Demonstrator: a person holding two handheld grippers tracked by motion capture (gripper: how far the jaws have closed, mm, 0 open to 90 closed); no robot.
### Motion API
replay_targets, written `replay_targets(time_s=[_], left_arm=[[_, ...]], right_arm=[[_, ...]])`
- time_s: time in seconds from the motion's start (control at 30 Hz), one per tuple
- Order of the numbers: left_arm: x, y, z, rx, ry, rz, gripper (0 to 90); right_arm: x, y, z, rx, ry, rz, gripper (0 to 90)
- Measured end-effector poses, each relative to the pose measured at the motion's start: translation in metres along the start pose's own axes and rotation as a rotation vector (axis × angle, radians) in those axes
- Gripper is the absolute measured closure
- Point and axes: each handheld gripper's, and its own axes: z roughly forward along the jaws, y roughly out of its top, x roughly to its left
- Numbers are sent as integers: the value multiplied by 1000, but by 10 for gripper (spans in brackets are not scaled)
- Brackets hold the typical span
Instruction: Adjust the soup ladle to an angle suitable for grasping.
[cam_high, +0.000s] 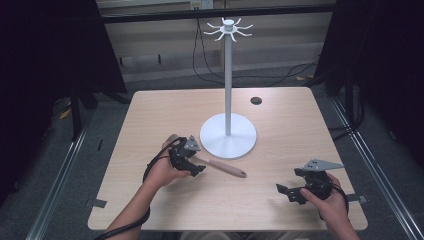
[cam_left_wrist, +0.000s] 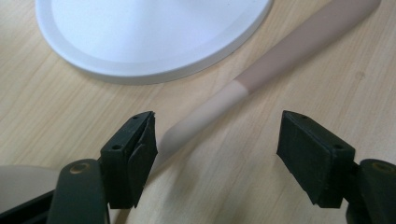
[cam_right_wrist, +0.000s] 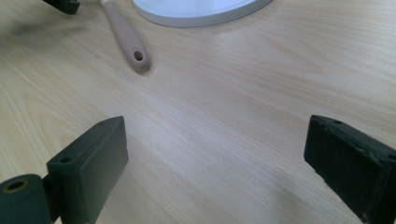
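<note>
Left gripper view: the left gripper (cam_left_wrist: 217, 140) stands spread, its jaws either side of the pink utensil handle (cam_left_wrist: 280, 60) lying on the surface (cam_left_wrist: 56, 107), unpinched. Right gripper (cam_right_wrist: 215, 163) is spread too, well apart. Beyond stands the white stand (cam_high: 228, 136).

Stand (cam_high: 228, 135) mid table (cam_high: 280, 195); utensil (cam_high: 225, 168) just in front of stand base, L claw (cam_high: 196, 169) over it, R claw (cam_high: 286, 192) front-right.
</note>
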Motion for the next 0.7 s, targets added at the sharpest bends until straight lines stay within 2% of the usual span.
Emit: replay_targets(time_s=[0.07, 0.13, 0.17, 0.2, 0.23, 0.27, 0.3, 0.4, 0.43, 0.47, 0.57, 0.67, 0.7], left_arm=[[0, 2, 2, 4, 1, 12, 269], [0, 4, 4, -7, -10, -1, 269], [1, 5, 5, 7, -19, 20, 269], [0, 6, 8, -3, -18, 8, 269], [1, 6, 8, 16, -24, 28, 269], [1, 7, 9, 22, -35, 29, 269], [-1, 7, 11, 14, -33, 14, 269], [-1, 8, 16, 22, -37, 18, 272], [-1, 9, 17, 25, -56, 18, 272], [-1, 9, 18, 33, -40, 37, 271], [-4, 9, 20, 41, -33, 60, 276], [-6, 7, 20, 23, -26, 47, 293], [-6, 7, 19, 35, -28, 65, 297]], right_arm=[[-1, 0, 0, -5, 1, 1, 59], [-1, 1, -1, -7, -3, 7, 59], [-1, 1, -1, -7, -4, 7, 59], [-1, 0, -1, -3, -2, 11, 59], [-2, 0, -1, -4, -3, 10, 59], [-2, 0, -1, -4, -3, 10, 59], [-2, 0, -1, -4, -3, 10, 59], [-2, 0, -2, -6, -6, 11, 59], [-2, 0, -2, -6, -6, 11, 59], [-2, 0, -2, -6, -6, 11, 59], [-2, 0, -2, -7, -4, 12, 59], [-3, 0, -3, -10, -1, 19, 59], [-3, -1, -3, -10, 0, 19, 59]])
